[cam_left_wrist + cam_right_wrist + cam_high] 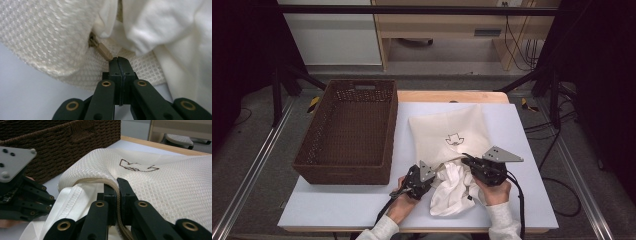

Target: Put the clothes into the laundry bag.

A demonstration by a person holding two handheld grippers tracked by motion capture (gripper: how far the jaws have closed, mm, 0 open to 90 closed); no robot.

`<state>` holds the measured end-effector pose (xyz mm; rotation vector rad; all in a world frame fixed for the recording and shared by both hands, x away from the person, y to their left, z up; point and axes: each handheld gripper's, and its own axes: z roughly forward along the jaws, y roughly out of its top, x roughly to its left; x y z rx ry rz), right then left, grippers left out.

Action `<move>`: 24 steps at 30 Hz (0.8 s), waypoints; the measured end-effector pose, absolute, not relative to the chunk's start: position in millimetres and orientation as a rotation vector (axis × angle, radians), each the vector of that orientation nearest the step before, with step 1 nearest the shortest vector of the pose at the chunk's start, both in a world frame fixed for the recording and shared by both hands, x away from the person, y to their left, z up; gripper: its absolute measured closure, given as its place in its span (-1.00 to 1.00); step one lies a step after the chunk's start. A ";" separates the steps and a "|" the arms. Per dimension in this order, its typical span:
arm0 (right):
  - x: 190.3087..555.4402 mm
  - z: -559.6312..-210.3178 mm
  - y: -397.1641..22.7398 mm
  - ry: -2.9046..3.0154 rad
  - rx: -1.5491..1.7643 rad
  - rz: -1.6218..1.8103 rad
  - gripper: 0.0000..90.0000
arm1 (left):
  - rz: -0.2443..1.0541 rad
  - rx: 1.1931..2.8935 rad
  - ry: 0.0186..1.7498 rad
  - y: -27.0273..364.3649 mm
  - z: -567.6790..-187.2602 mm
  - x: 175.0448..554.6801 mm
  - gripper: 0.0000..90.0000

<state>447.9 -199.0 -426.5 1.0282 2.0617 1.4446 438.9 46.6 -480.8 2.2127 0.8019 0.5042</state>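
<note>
At the near edge of the table (337,210) a person's two hands come in, each holding a gripper. The left gripper (432,176) sits at the near left corner of a cream mesh bag (452,132). Its jaws are pressed fully together, and in the left gripper view (119,60) the tan zipper pull (102,50) lies right at their tips; whether the tip of the pull is pinched between them or only touches them, I cannot tell. The right gripper (466,162) is just beside it, a little further in. Its jaws are clamped on the bag's zipper edge, and in the right gripper view (117,185) the beige zipper tape (110,186) runs down between the two black pads.

Between and in front of the grippers a bunched white cloth (454,192) spills out of the bag's mouth onto the pale blue mat (522,150), towards the person. The bag itself lies flat beyond the grippers, in the middle right of the mat, with a small dark outline logo (454,138) on its upper face.

To the left, well apart from the bag, stands a dark brown wicker basket (319,145), long side running away from the person. Behind the table are a wooden cabinet (437,30) and the grey floor.
</note>
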 end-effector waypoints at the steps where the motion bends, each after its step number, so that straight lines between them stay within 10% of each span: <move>1: 447.7 -426.3 -199.1 2.059 1.029 1.446 0.92 | 0.525 2.220 0.797 51.4 -479.5 436.0 1.00; 9: 448.6 -427.6 -196.0 2.065 1.031 1.432 0.92 | 0.398 2.064 0.849 94.0 -468.6 424.6 0.98; 13: 447.8 -427.3 -197.2 2.059 1.029 1.434 0.92 | 0.397 2.065 0.771 68.4 -458.0 413.4 -0.05; 18: 447.9 -427.2 -197.3 2.061 1.029 1.437 0.92 | 0.390 2.119 0.726 30.6 -457.6 410.9 -0.44; 21: 447.8 -427.3 -196.9 2.062 1.035 1.439 0.92 | 0.342 2.149 0.763 11.3 -468.5 422.0 -0.46; 24: 448.3 -427.8 -196.9 2.066 1.035 1.439 0.92 | 0.343 2.097 0.782 2.3 -474.9 427.7 0.06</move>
